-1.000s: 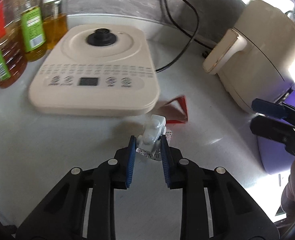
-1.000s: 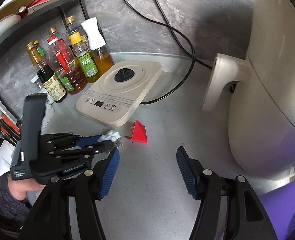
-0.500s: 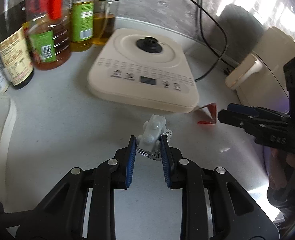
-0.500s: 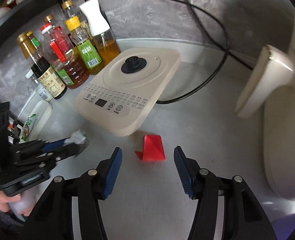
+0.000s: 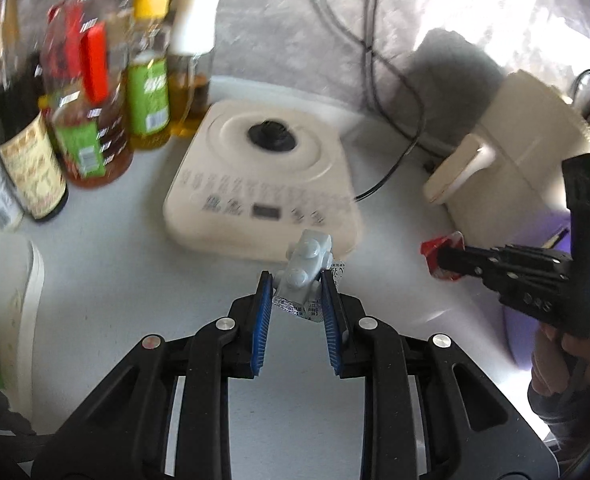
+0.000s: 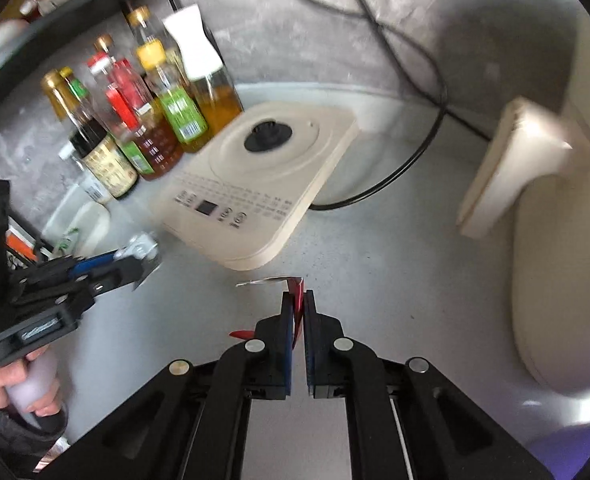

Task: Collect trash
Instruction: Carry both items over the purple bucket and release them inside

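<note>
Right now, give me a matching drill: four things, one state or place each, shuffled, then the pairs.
1. pill pack
2. red wrapper
3. cream appliance
4. bottles

A. lying flat on the counter
B. pinched in the right tongs
C. standing against the wall
D. held in the left tongs

Pairs: 1-D, 2-B, 3-A, 4-C

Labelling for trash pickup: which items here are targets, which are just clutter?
Job:
blister pack, in left gripper
red wrapper, in right gripper

Clutter:
cooker base
bottles
cord
air fryer
</note>
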{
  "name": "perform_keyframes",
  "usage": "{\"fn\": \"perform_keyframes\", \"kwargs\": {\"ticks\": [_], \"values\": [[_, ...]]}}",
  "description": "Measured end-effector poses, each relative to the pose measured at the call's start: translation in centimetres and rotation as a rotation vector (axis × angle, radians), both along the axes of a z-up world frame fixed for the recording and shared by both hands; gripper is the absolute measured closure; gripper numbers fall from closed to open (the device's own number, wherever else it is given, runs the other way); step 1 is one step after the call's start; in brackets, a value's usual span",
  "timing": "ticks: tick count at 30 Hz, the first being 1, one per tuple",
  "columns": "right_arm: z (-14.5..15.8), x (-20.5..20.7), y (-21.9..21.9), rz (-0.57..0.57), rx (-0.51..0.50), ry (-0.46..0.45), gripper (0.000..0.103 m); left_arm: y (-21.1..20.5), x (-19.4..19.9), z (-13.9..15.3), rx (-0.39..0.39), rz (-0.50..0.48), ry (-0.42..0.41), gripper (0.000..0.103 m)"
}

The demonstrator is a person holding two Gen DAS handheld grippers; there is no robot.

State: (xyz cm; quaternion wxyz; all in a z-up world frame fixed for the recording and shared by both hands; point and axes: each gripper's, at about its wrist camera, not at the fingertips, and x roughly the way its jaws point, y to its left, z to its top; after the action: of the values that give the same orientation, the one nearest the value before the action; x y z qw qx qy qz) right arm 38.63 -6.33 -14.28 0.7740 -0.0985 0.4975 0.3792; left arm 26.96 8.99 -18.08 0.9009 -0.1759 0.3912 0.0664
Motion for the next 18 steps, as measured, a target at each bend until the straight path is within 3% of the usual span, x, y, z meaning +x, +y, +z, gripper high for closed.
{"fn": "perform_keyframes", "kwargs": {"ticks": [13,18], "values": [[10.7,-4.4,-7.8,-0.113,0.139,-0.188,0.097,-6.7,-0.5,7.2,0.062,-0.165,-0.132,0.079],[12.8,-5.1,-11.6,-0.198,0.159,-0.231,0.097,-9.6,0.1,8.9,0.079,-0.242,-0.160,0.079]]}}
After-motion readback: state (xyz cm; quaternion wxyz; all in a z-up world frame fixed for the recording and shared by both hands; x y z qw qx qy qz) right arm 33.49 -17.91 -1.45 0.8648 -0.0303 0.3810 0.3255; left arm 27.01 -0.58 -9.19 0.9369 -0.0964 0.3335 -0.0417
